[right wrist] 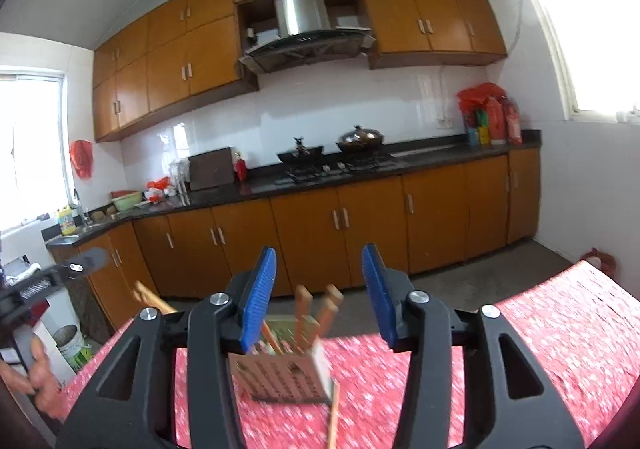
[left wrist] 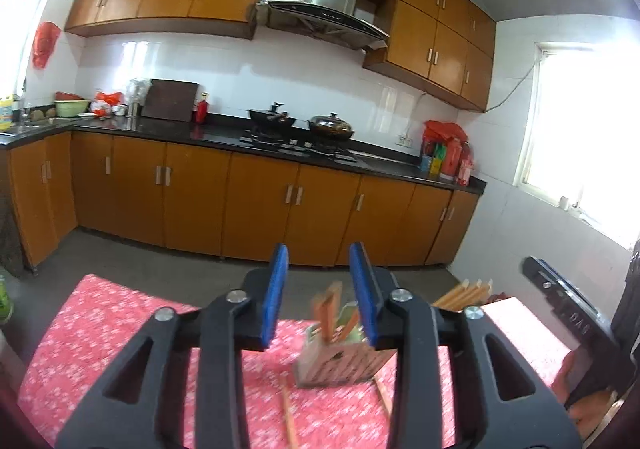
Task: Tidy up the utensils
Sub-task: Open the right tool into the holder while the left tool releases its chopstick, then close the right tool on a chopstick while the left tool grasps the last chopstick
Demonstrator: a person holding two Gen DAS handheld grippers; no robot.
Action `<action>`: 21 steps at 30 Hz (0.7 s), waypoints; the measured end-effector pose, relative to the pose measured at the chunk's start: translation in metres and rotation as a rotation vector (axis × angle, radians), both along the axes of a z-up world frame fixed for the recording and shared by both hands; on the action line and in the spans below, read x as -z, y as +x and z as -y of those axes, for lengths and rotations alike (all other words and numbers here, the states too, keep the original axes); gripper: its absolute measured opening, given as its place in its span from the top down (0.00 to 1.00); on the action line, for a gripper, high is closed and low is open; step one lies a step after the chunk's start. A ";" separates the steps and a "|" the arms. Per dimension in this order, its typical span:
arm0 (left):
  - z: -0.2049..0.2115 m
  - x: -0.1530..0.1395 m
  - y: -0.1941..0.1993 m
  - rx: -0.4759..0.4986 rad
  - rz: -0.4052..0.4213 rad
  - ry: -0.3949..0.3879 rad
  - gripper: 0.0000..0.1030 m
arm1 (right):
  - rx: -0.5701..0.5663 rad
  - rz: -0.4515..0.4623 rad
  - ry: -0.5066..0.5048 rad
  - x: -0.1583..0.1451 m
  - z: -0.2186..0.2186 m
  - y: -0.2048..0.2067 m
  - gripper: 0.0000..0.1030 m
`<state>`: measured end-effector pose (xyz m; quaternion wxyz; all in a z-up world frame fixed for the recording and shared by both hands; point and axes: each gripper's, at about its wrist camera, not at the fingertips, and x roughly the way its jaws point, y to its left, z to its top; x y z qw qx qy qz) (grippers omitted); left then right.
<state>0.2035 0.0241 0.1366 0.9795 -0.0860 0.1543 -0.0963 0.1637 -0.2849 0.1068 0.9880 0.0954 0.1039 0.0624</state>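
Observation:
A boxy utensil holder (left wrist: 340, 363) stands on the red flowered tablecloth (left wrist: 120, 329), with several wooden-handled utensils (left wrist: 330, 303) upright in it. Loose chopsticks (left wrist: 289, 415) lie on the cloth beside it. My left gripper (left wrist: 320, 291) is open and empty, raised above the holder. In the right wrist view the holder (right wrist: 284, 375) sits below my right gripper (right wrist: 318, 297), which is open and empty. Handles (right wrist: 316, 307) stick up between its fingers. One chopstick (right wrist: 334, 415) lies in front of the holder. The image is blurred.
More wooden sticks (left wrist: 466, 291) show behind the right finger in the left wrist view. The other gripper (left wrist: 568, 305) is at the right edge. Kitchen counter (left wrist: 224, 135) with stove and pans (left wrist: 330, 127) lies beyond a strip of floor. A bucket (right wrist: 72, 345) stands left of the table.

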 end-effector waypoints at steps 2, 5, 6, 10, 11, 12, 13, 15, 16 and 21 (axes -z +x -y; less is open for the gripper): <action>-0.013 0.018 -0.016 -0.033 -0.023 0.034 0.62 | 0.019 -0.072 -0.015 0.023 0.010 -0.006 0.54; -0.025 0.059 -0.023 -0.061 -0.113 0.104 0.60 | 0.012 -0.211 -0.033 0.063 0.015 -0.002 0.54; -0.028 0.077 -0.022 -0.067 -0.162 0.129 0.60 | 0.002 -0.279 -0.037 0.083 0.015 0.001 0.54; -0.029 0.140 -0.019 -0.036 -0.349 0.147 0.61 | -0.097 -0.498 -0.042 0.149 -0.002 0.010 0.69; -0.027 0.149 -0.019 -0.024 -0.377 0.142 0.61 | -0.132 -0.542 -0.047 0.164 -0.011 0.011 0.69; -0.024 0.158 -0.019 -0.010 -0.403 0.134 0.61 | -0.150 -0.563 -0.053 0.171 -0.017 0.010 0.69; -0.020 0.168 -0.020 0.012 -0.432 0.125 0.61 | -0.168 -0.588 -0.068 0.180 -0.026 0.011 0.69; -0.013 0.181 -0.022 0.039 -0.463 0.122 0.61 | -0.183 -0.619 -0.094 0.192 -0.037 0.013 0.69; -0.010 0.185 -0.023 0.048 -0.474 0.124 0.61 | -0.182 -0.634 -0.110 0.198 -0.042 0.014 0.69; 0.013 0.206 -0.025 0.094 -0.523 0.152 0.61 | -0.142 -0.670 -0.143 0.214 -0.044 0.021 0.92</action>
